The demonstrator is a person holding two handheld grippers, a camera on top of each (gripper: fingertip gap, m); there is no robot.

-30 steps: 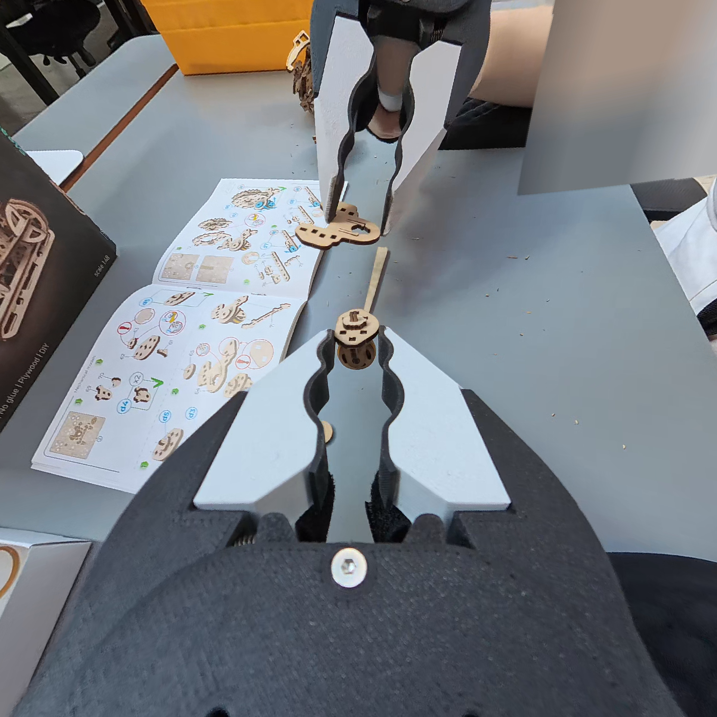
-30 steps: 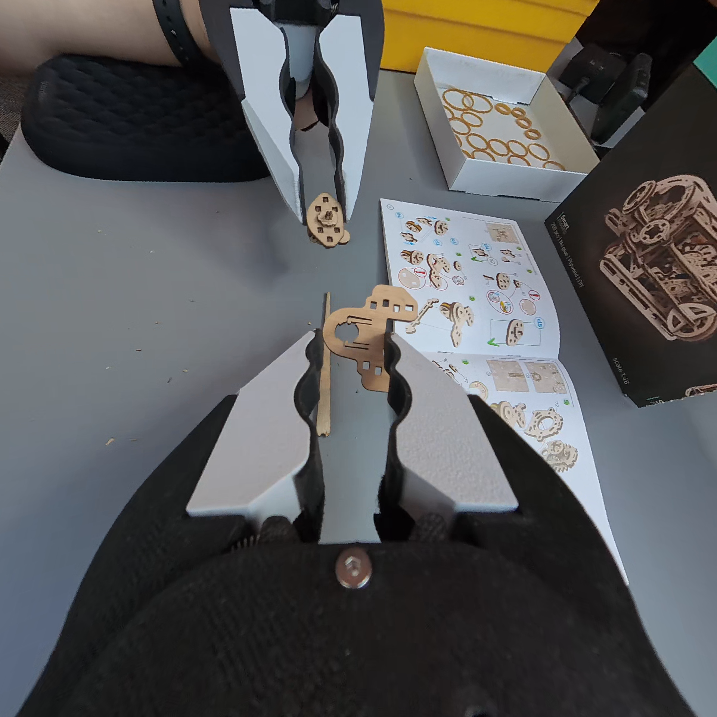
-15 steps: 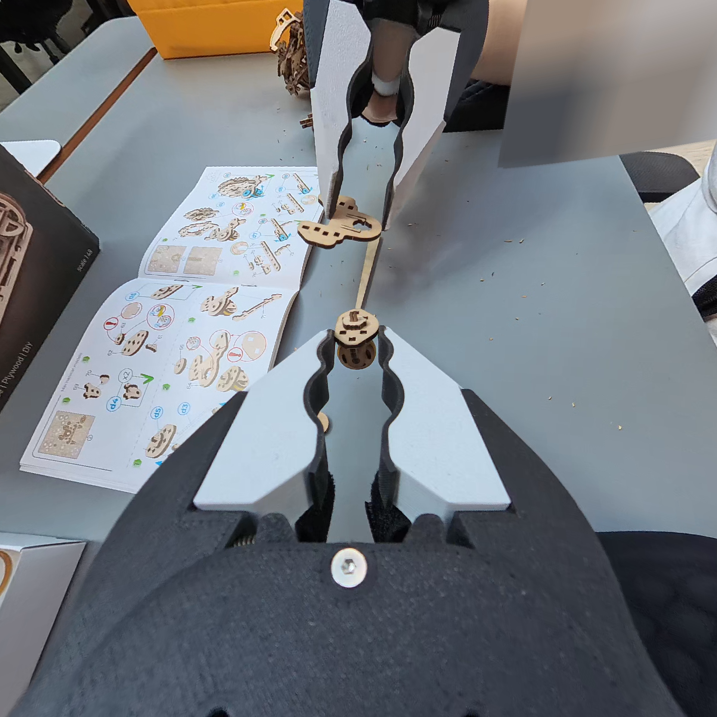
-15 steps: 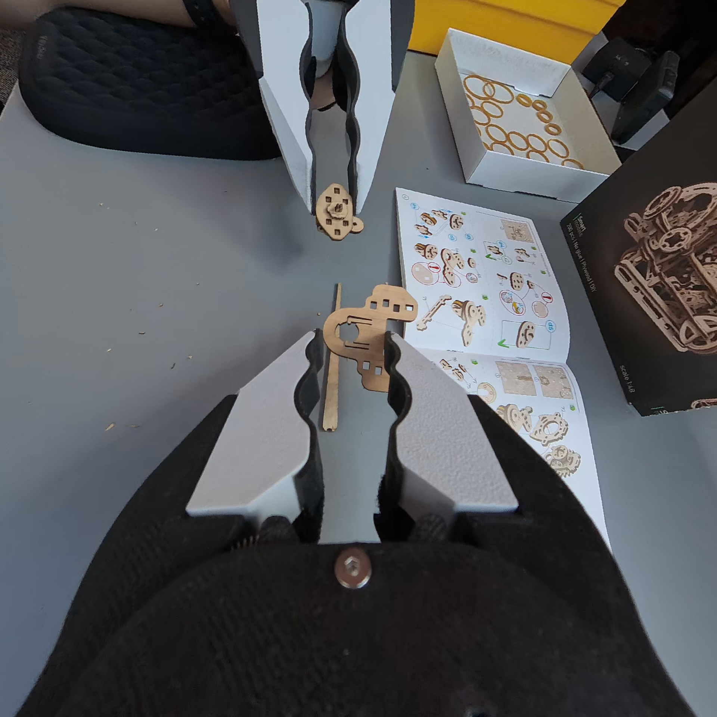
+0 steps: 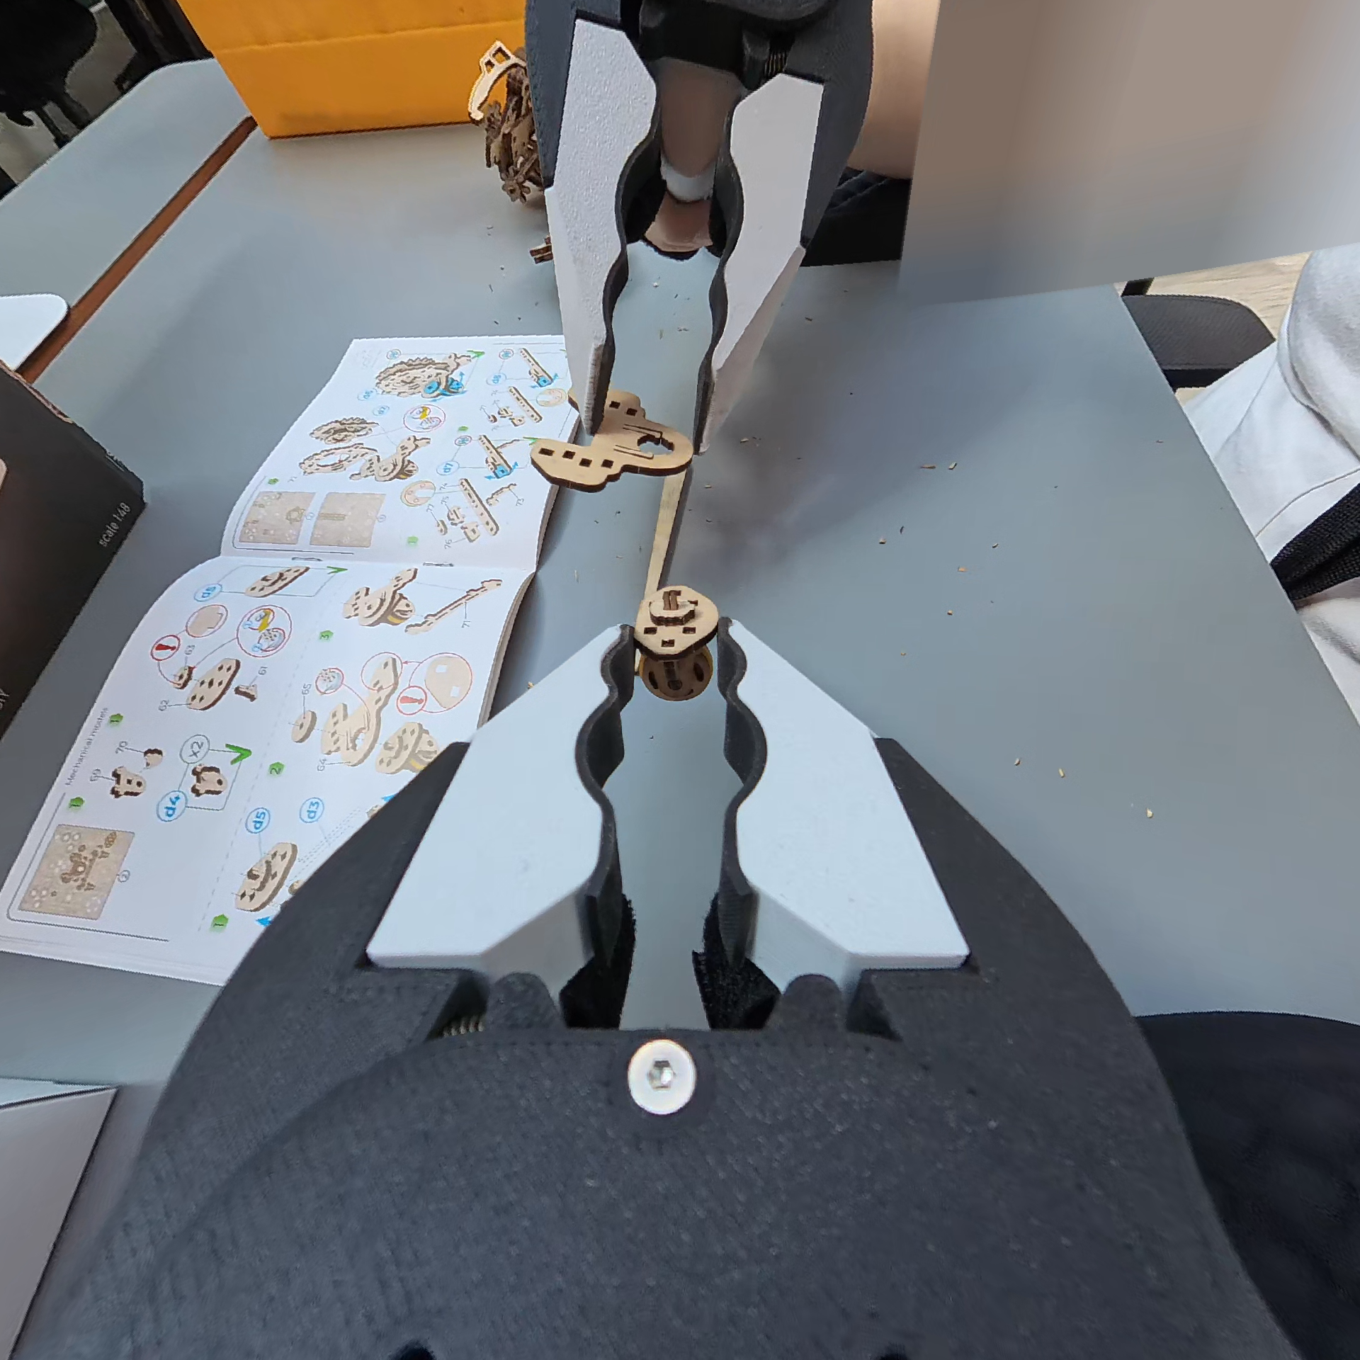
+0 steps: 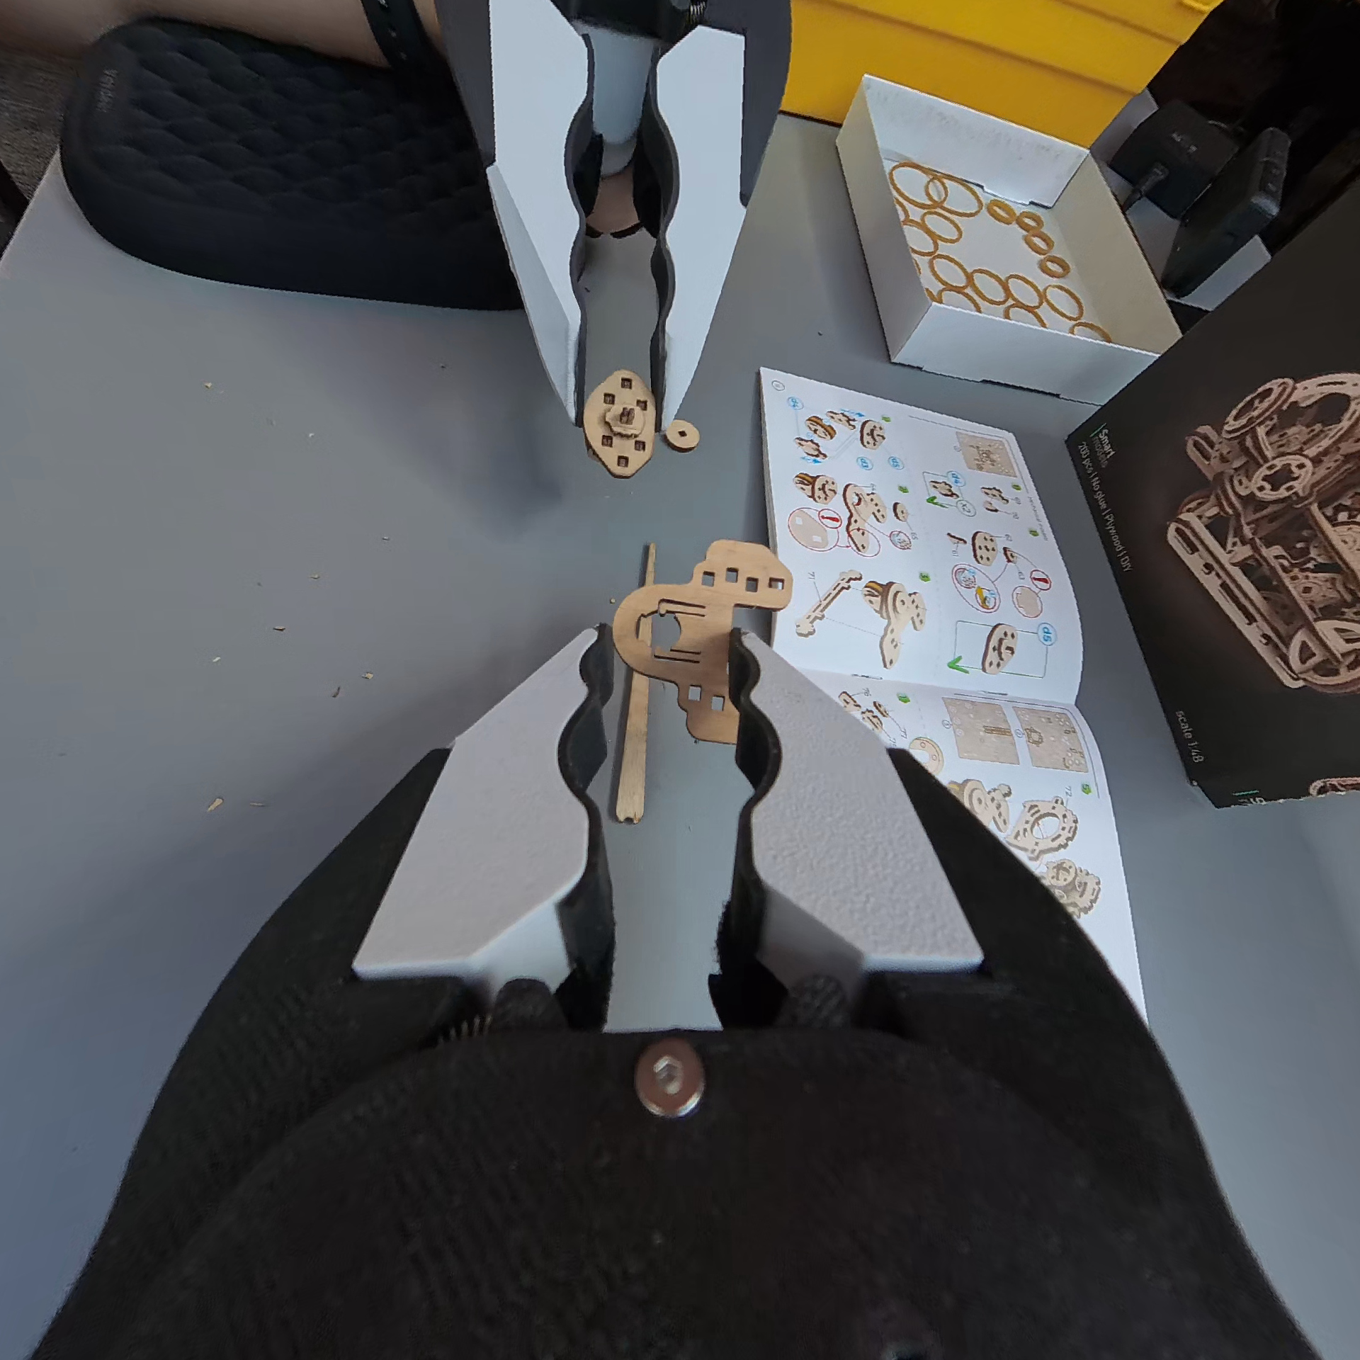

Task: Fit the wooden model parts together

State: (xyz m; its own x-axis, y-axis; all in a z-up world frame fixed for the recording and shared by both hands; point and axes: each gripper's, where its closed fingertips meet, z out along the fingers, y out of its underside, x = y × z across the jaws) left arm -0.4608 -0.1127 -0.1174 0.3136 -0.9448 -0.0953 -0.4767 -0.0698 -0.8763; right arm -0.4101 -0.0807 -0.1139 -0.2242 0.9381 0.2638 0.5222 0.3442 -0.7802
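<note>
My left gripper (image 5: 671,640) is shut on a small wooden subassembly (image 5: 673,622), an oval holed disc on a short axle with a round disc below. It holds this just above the grey table (image 5: 957,662). My right gripper (image 6: 670,640) is shut on a flat curved wooden plate (image 6: 710,625) with square holes and a round hole. The two grippers face each other a short way apart. The right gripper (image 5: 647,427) and its plate (image 5: 589,460) show in the left wrist view. The left gripper (image 6: 622,419) and its disc (image 6: 617,423) show in the right wrist view.
A thin wooden stick (image 6: 636,699) lies on the table between the grippers, and a small washer (image 6: 681,436) lies by the left fingertips. An open instruction booklet (image 6: 920,552), a black product box (image 6: 1251,552), a white box of wooden rings (image 6: 993,331), a black cushion (image 6: 280,169) and a part-built model (image 5: 508,125) surround them. One gripper's finger ends stand about 7 centimeters off the other's. The thin wooden stick (image 6: 636,699) lies around 5 centimeters away from my right fingertips. It is also in sight in the left wrist view (image 5: 663,533).
Both grippers keep hold of their parts and have shifted only slightly. The oval disc now faces the right gripper more squarely.
</note>
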